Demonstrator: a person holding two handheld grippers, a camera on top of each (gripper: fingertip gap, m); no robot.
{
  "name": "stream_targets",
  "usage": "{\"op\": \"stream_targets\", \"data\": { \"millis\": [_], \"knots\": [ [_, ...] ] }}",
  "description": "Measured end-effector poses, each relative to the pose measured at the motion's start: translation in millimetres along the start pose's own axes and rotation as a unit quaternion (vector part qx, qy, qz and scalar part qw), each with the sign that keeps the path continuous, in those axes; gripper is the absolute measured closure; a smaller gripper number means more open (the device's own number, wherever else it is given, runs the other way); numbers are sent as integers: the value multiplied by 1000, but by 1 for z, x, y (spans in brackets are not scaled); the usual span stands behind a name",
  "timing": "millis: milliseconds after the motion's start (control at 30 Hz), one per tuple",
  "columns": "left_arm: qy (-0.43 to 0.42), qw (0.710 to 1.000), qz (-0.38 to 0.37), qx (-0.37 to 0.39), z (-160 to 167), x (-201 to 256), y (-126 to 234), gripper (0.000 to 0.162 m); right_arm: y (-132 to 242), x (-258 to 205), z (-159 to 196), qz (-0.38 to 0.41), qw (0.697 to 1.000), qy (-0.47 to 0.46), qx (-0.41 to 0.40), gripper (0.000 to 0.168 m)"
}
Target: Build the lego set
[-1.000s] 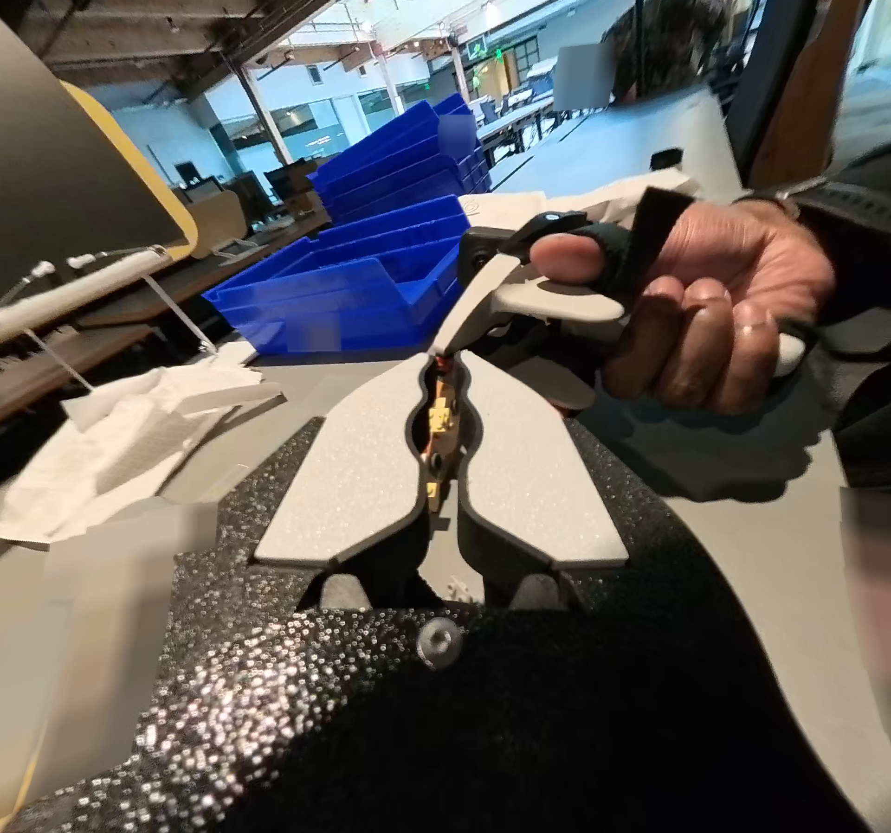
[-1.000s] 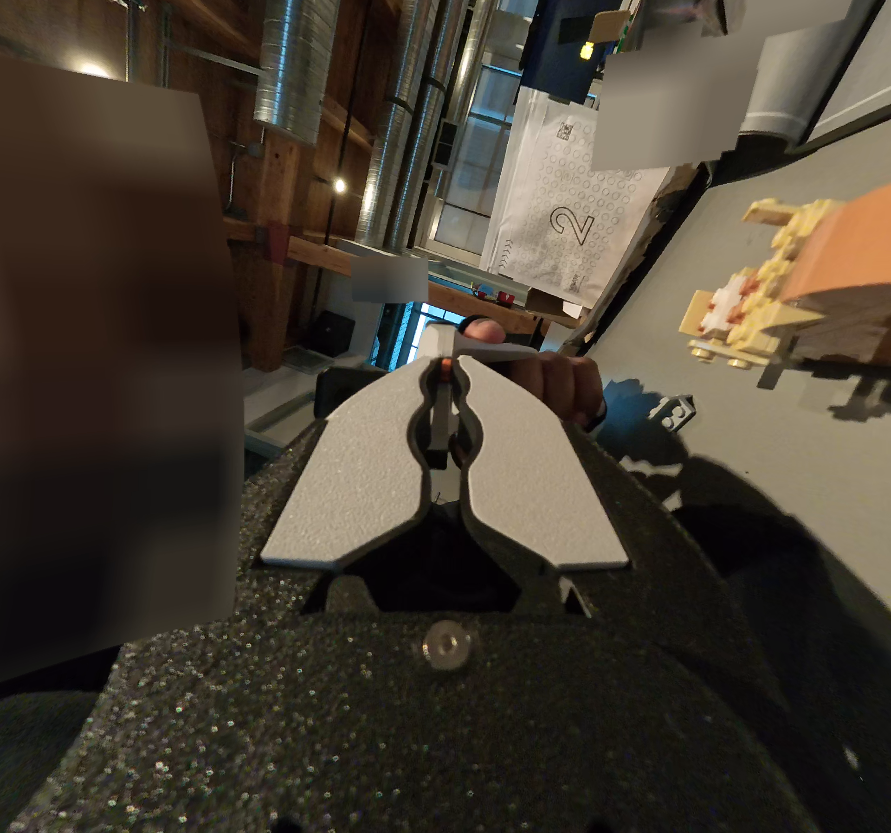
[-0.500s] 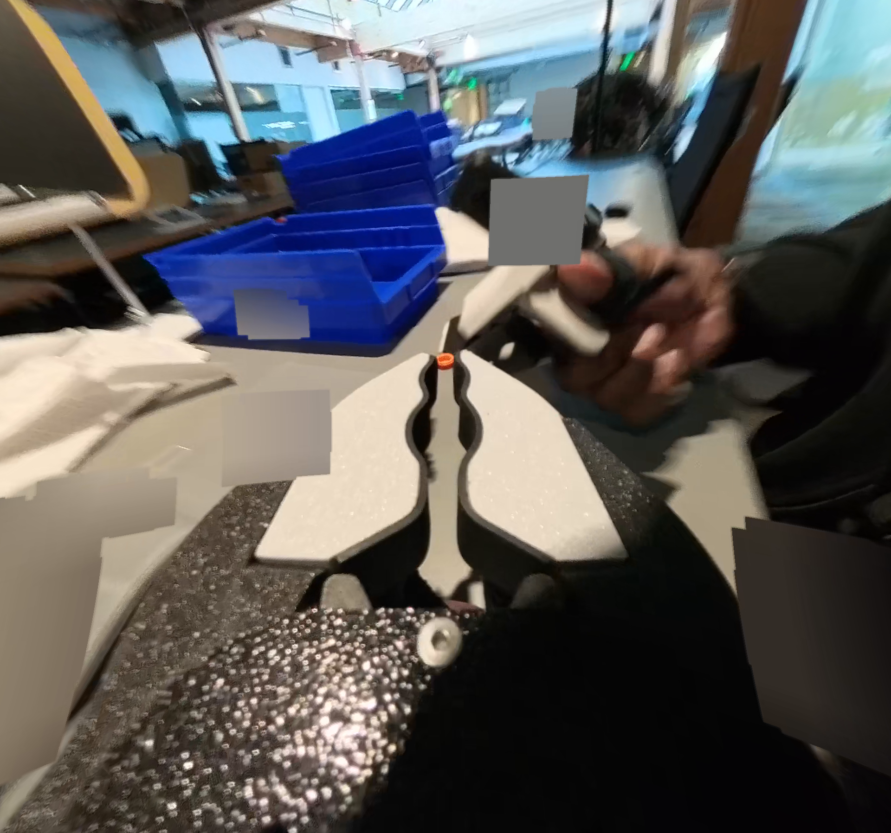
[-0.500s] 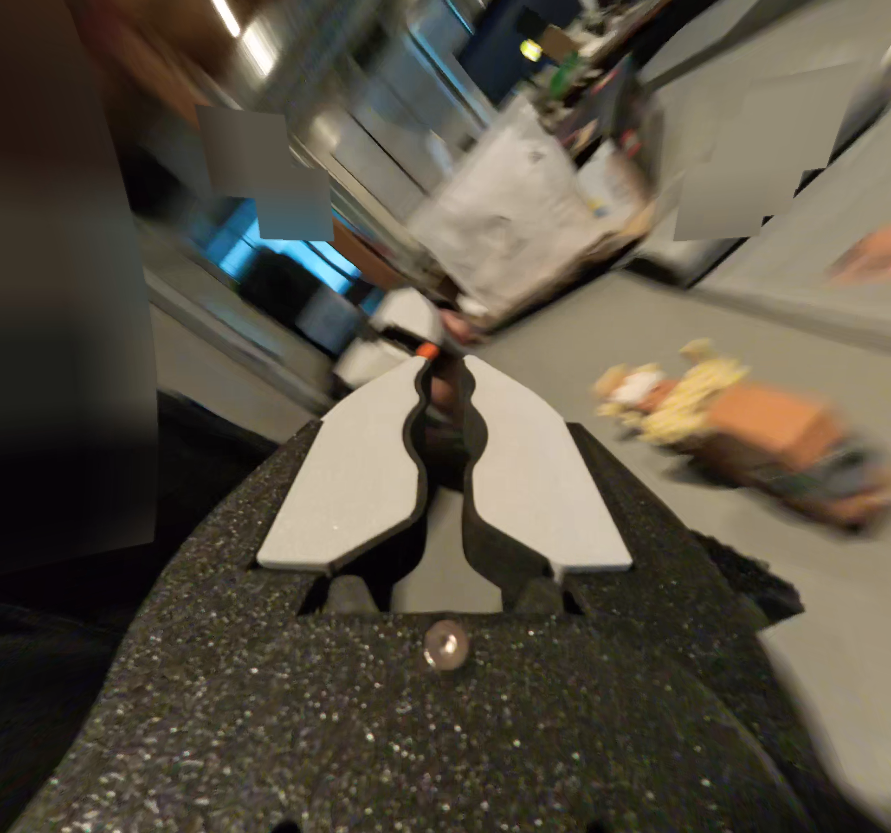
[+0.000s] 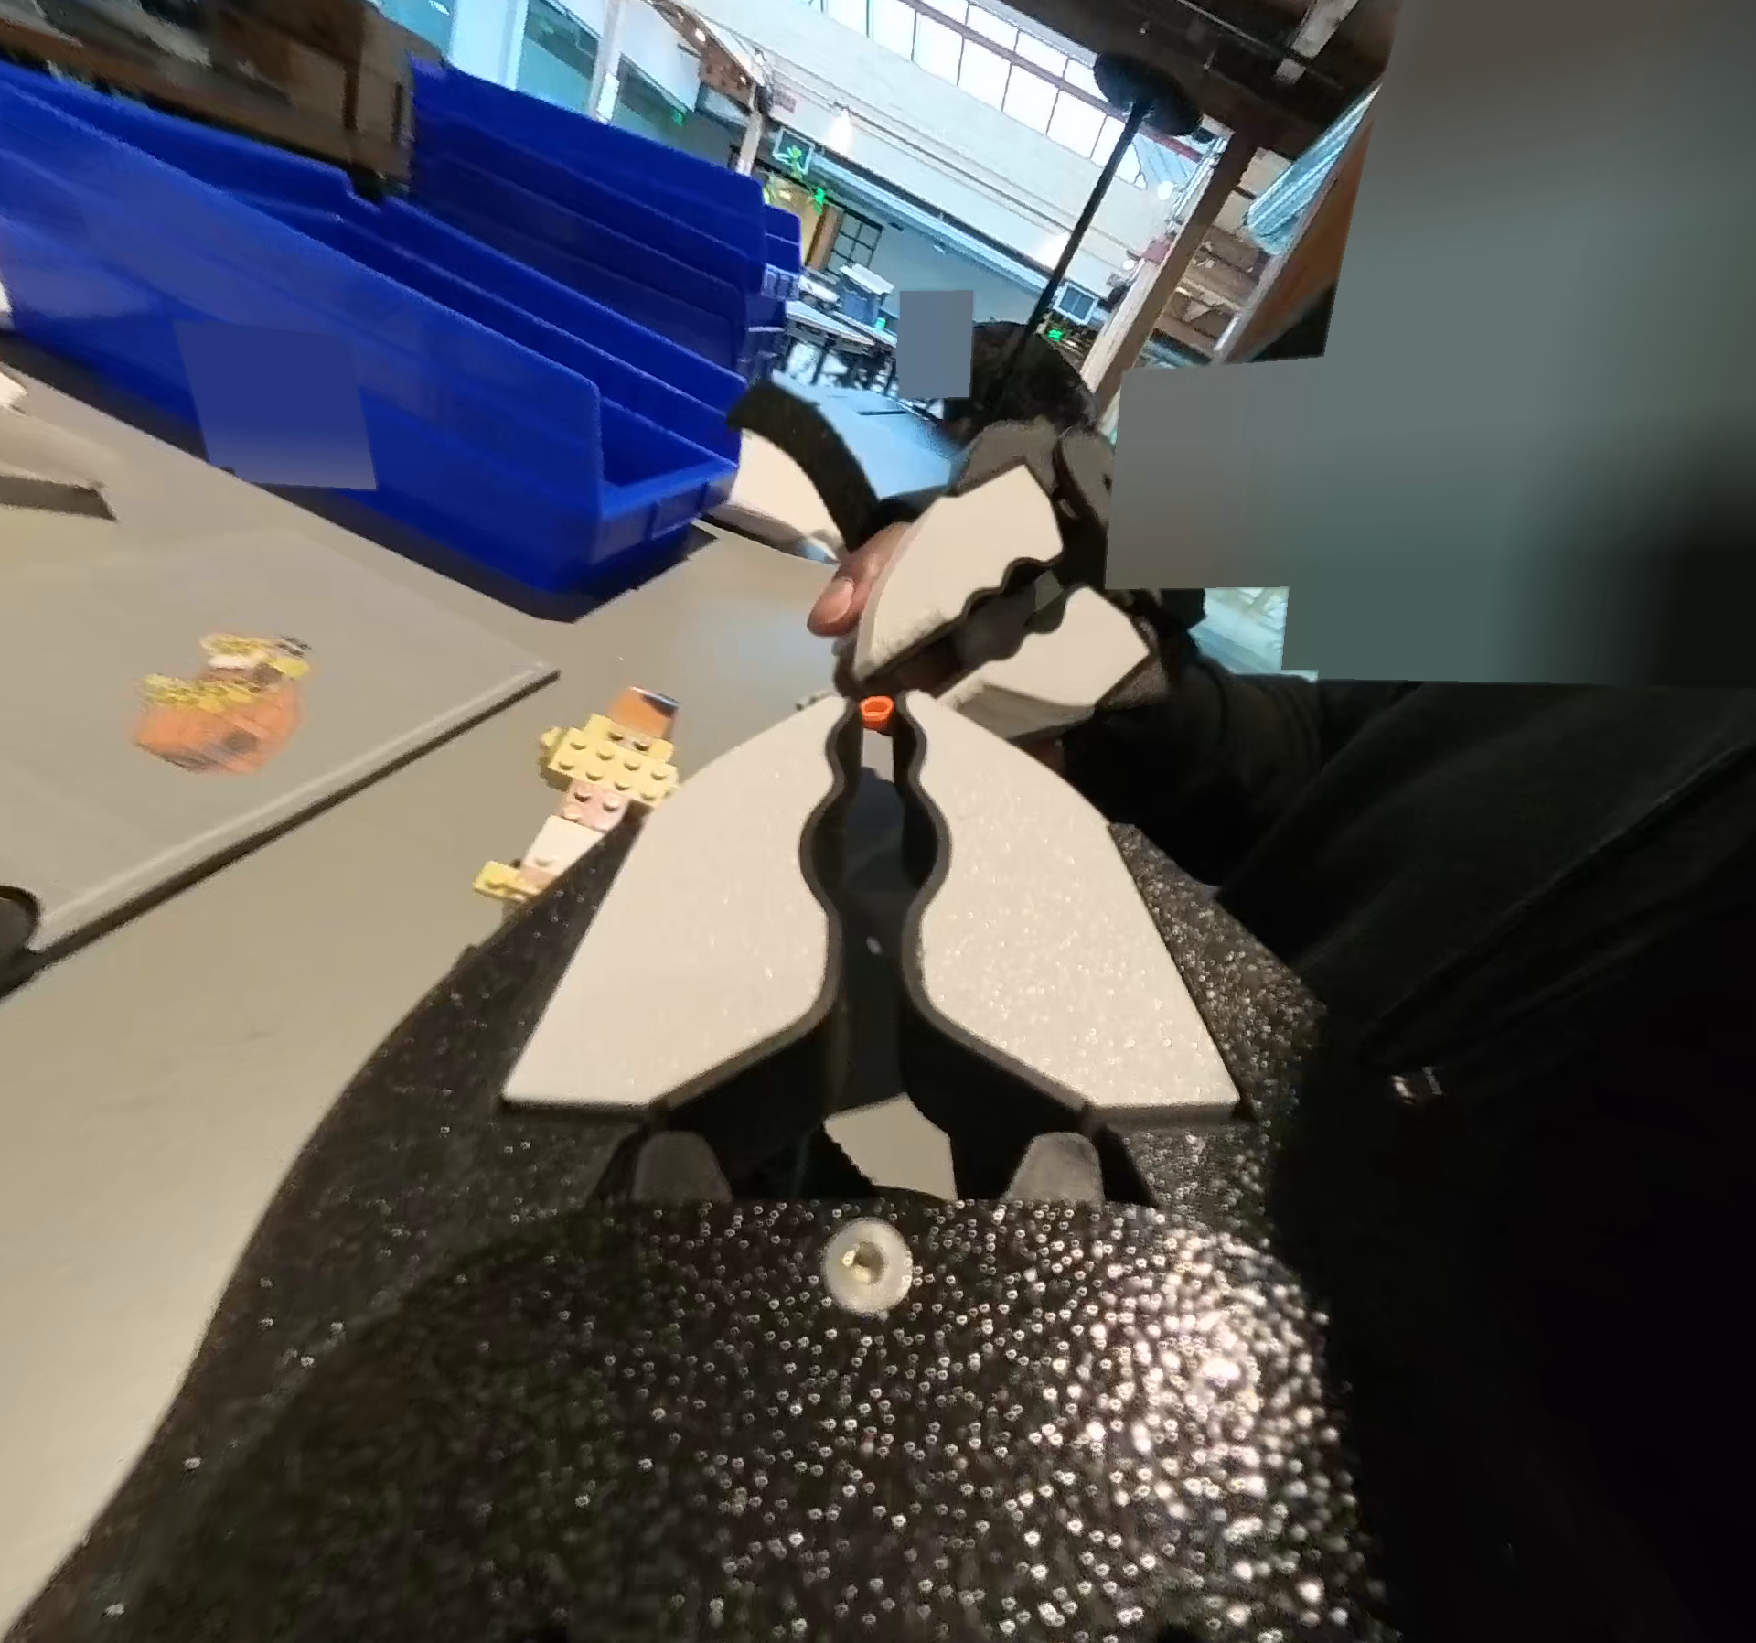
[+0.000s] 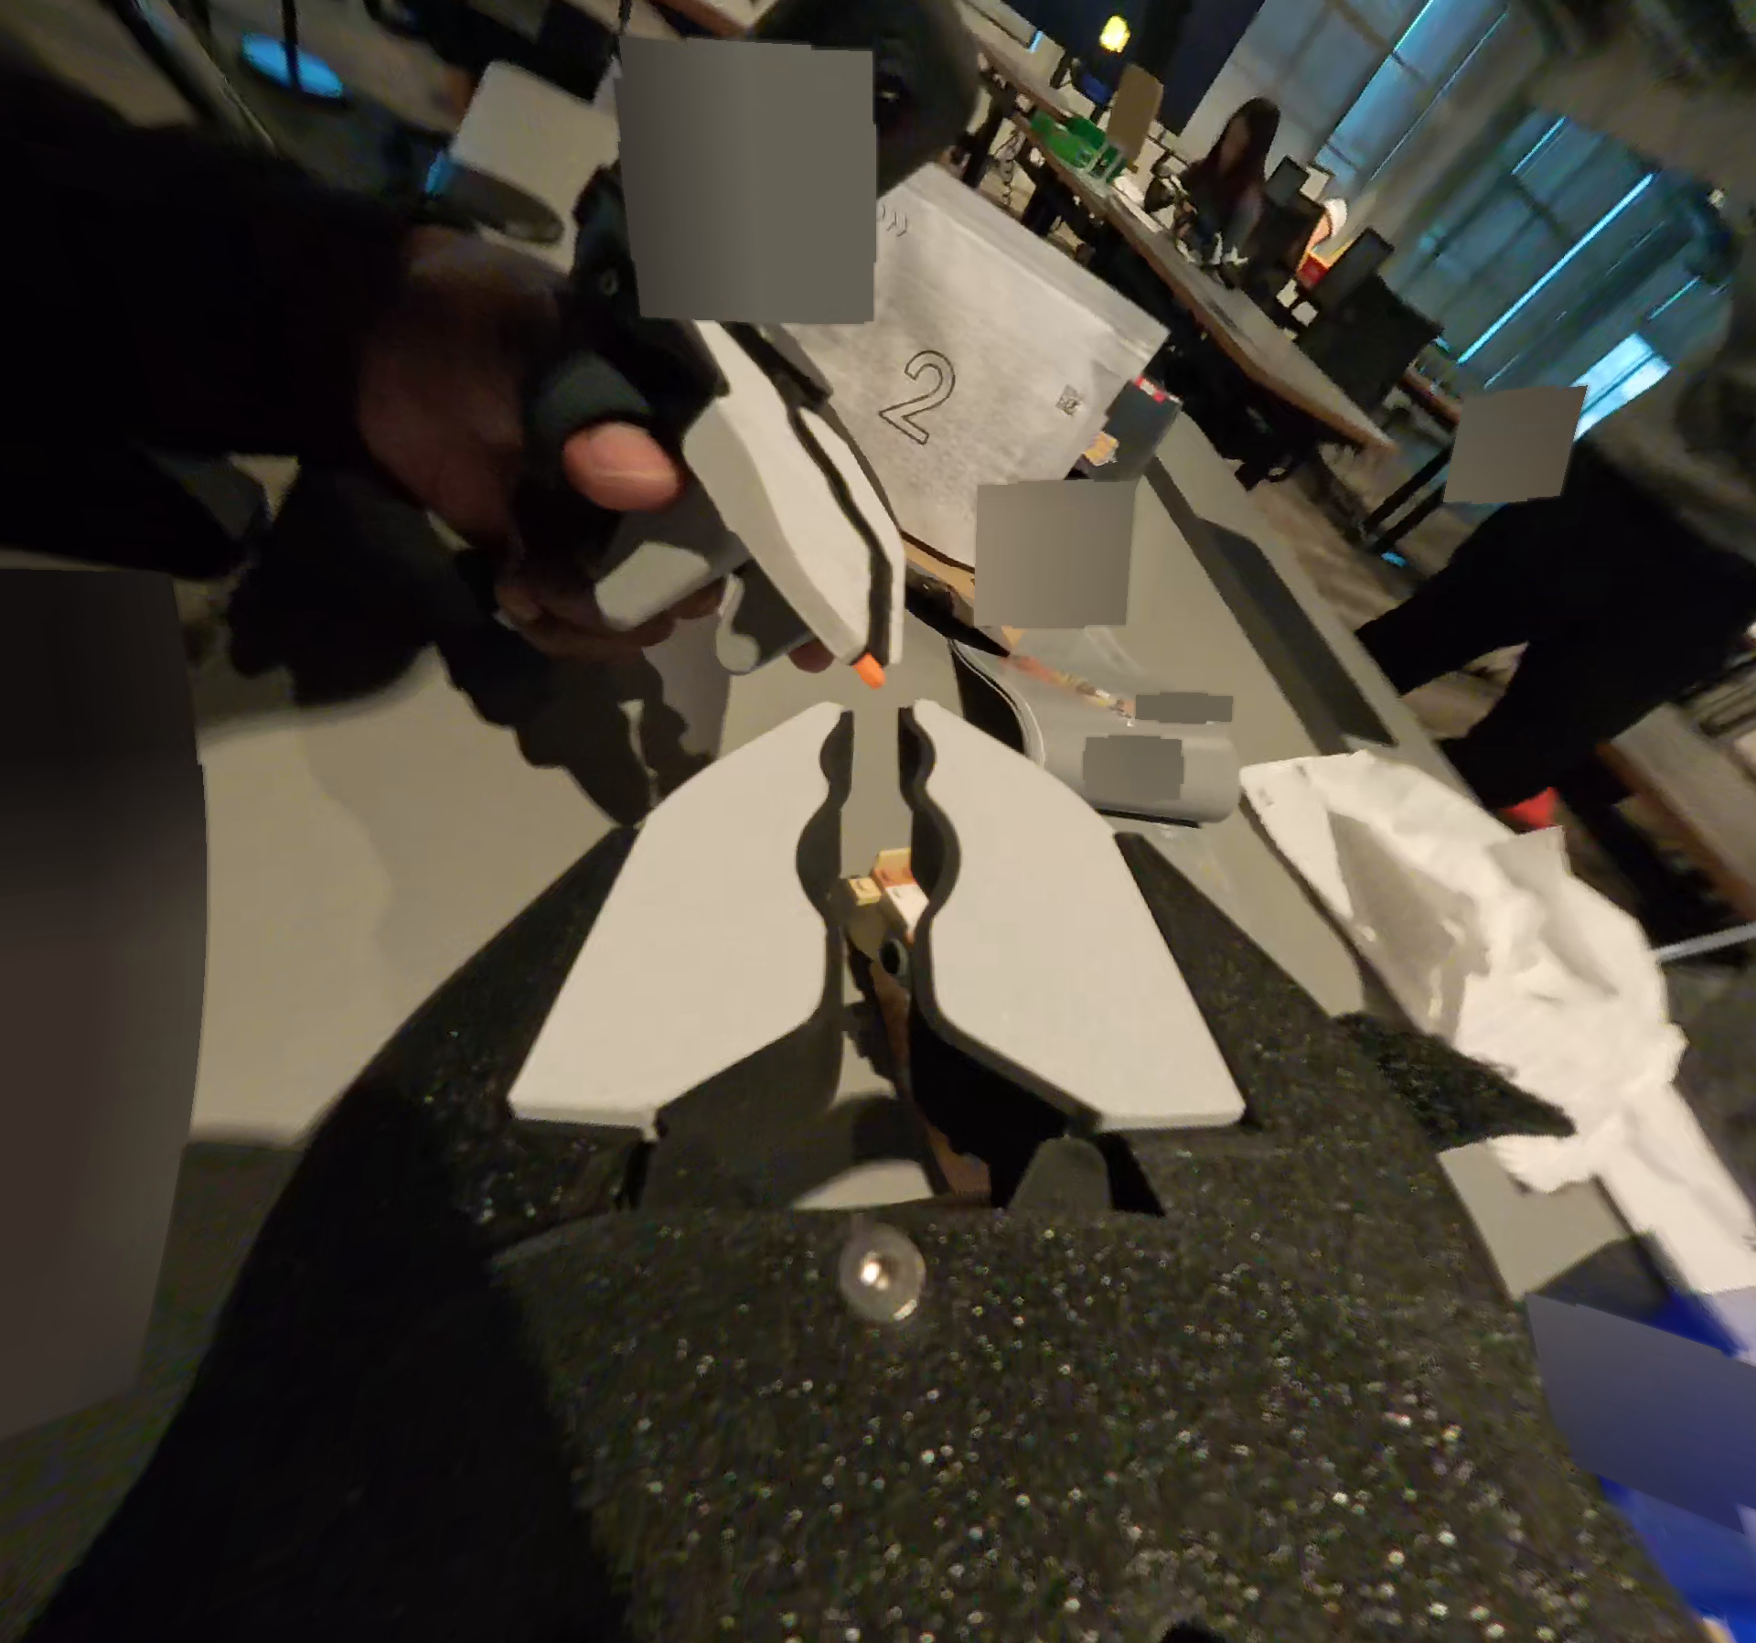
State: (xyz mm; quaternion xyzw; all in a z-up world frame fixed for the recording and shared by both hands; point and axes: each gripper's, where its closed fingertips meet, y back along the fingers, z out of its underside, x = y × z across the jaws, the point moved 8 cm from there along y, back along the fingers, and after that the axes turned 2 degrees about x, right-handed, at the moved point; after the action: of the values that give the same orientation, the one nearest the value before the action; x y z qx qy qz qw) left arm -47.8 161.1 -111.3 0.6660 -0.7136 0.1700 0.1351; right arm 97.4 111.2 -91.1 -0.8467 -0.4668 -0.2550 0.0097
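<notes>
My left gripper (image 5: 874,725) is shut on a small orange round piece (image 5: 874,710) pinched at its fingertips, held above the grey table. The right gripper (image 5: 860,671) hangs just beyond it, tip to tip, in a person's hand. In the right wrist view my right gripper (image 6: 874,721) stands almost shut with a narrow gap and nothing between its tips. The left gripper (image 6: 860,658) with the orange piece (image 6: 867,671) is just ahead of it. A tan, white and brown lego build (image 5: 613,766) lies on the table left of my left gripper. Part of it shows through the right gripper's gap (image 6: 876,899).
An open instruction page (image 5: 285,647) lies at the left. Blue bins (image 5: 475,362) stand behind it. A crumpled white paper bag (image 6: 1482,932) lies at the right, a numbered white bag (image 6: 998,362) stands farther back. A person in black (image 6: 1615,609) stands at the right. Less than 4 cm separates the two grippers' tips.
Both grippers have swung round and tilted down toward the table. The lego build has come into the left wrist view. The left gripper still pinches the orange piece.
</notes>
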Motion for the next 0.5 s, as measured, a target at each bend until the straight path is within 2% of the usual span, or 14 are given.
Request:
{"op": "stream_targets", "data": {
  "millis": [167,500],
  "knots": [
    [13,1000,9,-8,1,0,-3,157,-2,-1,-1,1,999,40,-8,159],
    [21,999,15,-19,4,0,-5,157,-5,-5,-3,-2,998,54,-13,163]
  ]
}}
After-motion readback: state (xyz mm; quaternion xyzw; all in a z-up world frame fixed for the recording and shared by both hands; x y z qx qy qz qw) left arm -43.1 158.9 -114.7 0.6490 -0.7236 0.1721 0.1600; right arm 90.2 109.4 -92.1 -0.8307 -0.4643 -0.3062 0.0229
